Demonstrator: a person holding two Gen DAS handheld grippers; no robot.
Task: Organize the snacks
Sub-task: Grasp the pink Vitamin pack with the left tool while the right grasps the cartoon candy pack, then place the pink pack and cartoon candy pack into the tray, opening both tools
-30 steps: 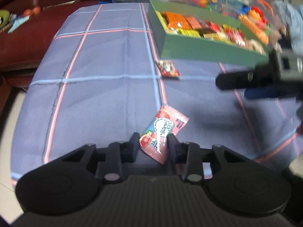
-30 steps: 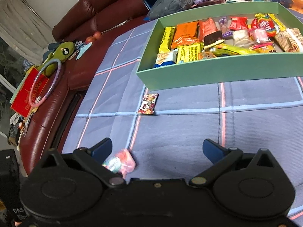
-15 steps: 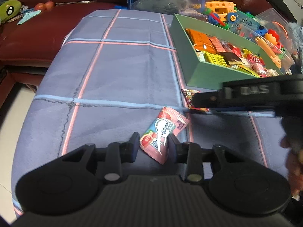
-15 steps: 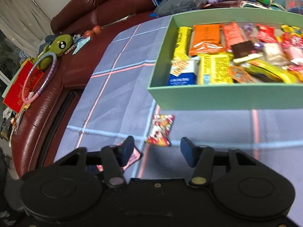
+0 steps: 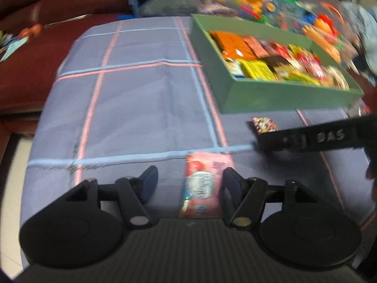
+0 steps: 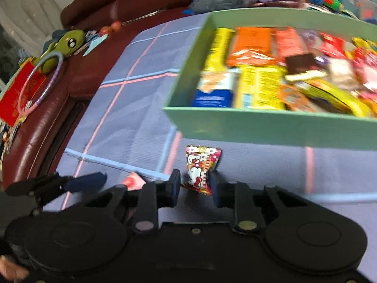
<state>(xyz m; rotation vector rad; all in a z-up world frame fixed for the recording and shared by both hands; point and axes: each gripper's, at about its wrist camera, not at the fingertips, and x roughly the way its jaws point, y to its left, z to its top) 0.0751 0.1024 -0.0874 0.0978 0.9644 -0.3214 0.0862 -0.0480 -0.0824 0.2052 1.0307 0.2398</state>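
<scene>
A pink snack packet (image 5: 202, 186) lies on the blue checked cloth between the fingers of my left gripper (image 5: 190, 186), which is open; the packet rests against the right finger. My right gripper (image 6: 195, 184) has its fingers closed in around a small red Hello Kitty candy packet (image 6: 200, 167), which also shows in the left wrist view (image 5: 264, 124). A green box (image 6: 271, 125) full of snacks stands just beyond it. A corner of the pink packet (image 6: 133, 181) and a left finger show at the lower left of the right wrist view.
The cloth (image 5: 146, 108) covers a cushion beside a dark red leather sofa (image 6: 47, 122). A green plush toy (image 6: 68, 43), a ring and a red book lie on the sofa. Colourful toys (image 5: 271, 2) sit behind the box.
My left gripper has opened and let go of the pink packet, which now lies on the cloth. My right gripper has moved forward to the Hello Kitty packet and closed around it.
</scene>
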